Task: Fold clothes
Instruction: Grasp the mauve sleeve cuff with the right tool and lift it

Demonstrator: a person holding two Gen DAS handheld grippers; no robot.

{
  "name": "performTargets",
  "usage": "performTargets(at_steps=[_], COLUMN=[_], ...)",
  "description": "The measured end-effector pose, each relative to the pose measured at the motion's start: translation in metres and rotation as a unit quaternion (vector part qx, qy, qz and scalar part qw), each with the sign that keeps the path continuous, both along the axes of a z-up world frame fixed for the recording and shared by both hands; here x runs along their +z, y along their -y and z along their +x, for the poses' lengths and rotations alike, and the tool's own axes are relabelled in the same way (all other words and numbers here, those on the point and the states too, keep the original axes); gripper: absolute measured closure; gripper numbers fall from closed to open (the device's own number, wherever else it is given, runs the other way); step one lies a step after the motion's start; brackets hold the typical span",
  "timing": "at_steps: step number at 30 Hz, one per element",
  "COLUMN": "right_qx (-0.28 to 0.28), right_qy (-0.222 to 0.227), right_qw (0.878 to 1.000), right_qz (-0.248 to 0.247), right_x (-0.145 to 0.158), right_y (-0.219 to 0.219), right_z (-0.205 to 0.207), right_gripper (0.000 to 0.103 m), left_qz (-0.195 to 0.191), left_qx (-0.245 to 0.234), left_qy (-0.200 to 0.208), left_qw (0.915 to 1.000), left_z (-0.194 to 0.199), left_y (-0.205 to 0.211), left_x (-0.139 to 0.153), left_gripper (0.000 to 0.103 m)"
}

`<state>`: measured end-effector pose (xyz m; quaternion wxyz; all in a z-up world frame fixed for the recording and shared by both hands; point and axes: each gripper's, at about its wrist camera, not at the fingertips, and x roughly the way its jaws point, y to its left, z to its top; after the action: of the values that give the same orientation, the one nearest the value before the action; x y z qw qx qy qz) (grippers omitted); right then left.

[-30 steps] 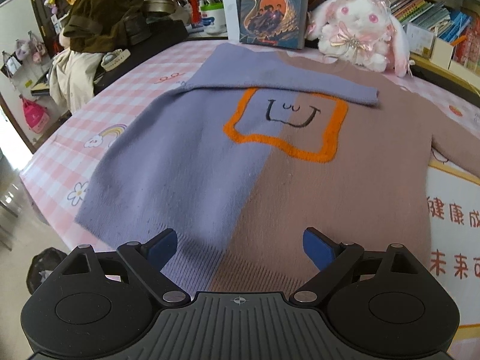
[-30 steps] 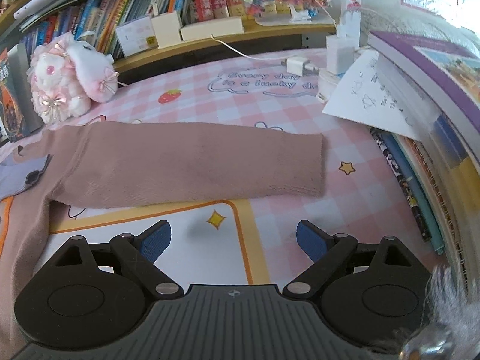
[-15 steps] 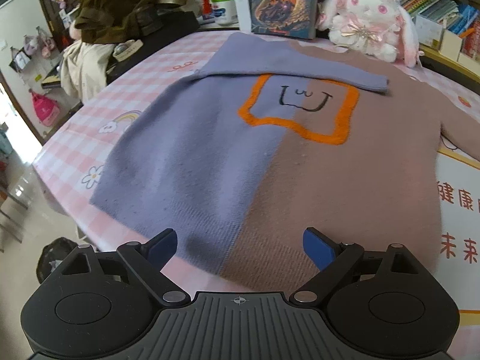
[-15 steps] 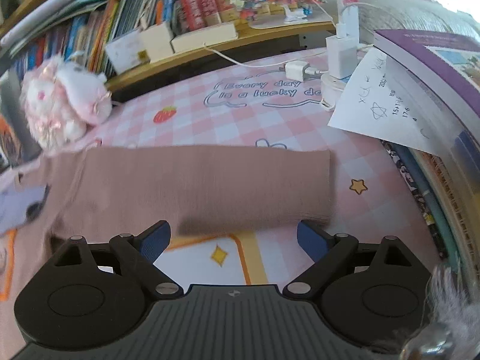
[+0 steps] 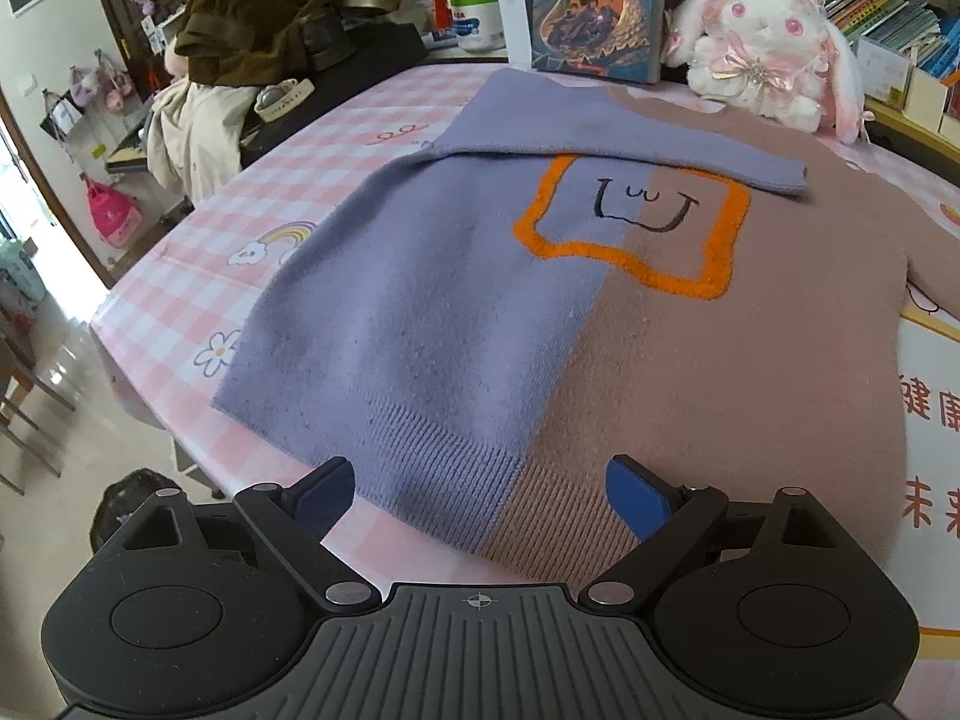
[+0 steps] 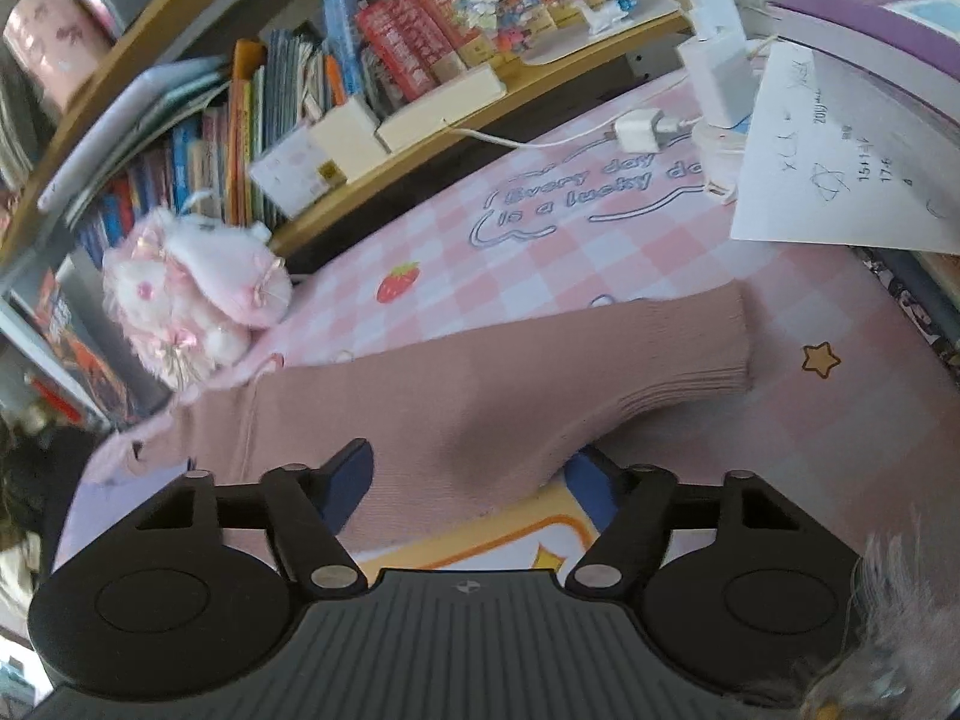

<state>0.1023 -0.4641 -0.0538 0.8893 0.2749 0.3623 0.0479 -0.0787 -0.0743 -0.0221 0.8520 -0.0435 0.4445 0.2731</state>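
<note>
In the left wrist view, the left gripper [image 5: 477, 495] is being held with its jaws wide and empty over the ribbed hem of the sweater [image 5: 600, 324], which is lying flat on the pink checked tablecloth [image 5: 288, 192] with its lilac sleeve [image 5: 600, 147] already laid across the chest. That folded sleeve is likely to be dragged out of place if the hem is pulled while the other side is being worked; the plush rabbit [image 5: 762, 48] and the book [image 5: 594, 0] are standing just beyond the collar, and could be crowded by the fold. In the right wrist view, the right gripper [image 6: 468, 477] is being closed around the brown sleeve [image 6: 540, 396], whose cloth is bunching up between the blue pads though firm contact cannot be told. Only a thin pinch of knit may be getting caught, so the sleeve could slip free when lifted. The loose paper [image 6: 840, 162], charger cable [image 6: 648, 129] and stacked books are lying near the cuff and could be swept.
</note>
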Motion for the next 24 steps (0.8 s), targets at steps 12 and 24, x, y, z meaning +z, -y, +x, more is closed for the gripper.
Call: performTargets(at_steps=[12,24], right_qx=[-0.087,-0.041], right_qy=[-0.042,-0.006], right_qw=[0.995,0.997], right_qz=[0.006,0.066], right_x=[-0.005,0.031], right_y=[0.045,0.030], right_z=[0.010,0.015], right_gripper=[0.093,0.098], left_qz=[0.000,-0.002], left_qx=[-0.013,-0.023], left_qy=[0.003,0.019], left_qw=[0.9999,0.9996], left_z=[0.007,0.011], left_y=[0.004,-0.001], left_x=[0.000,0.003], left_gripper=[0.010,0.010])
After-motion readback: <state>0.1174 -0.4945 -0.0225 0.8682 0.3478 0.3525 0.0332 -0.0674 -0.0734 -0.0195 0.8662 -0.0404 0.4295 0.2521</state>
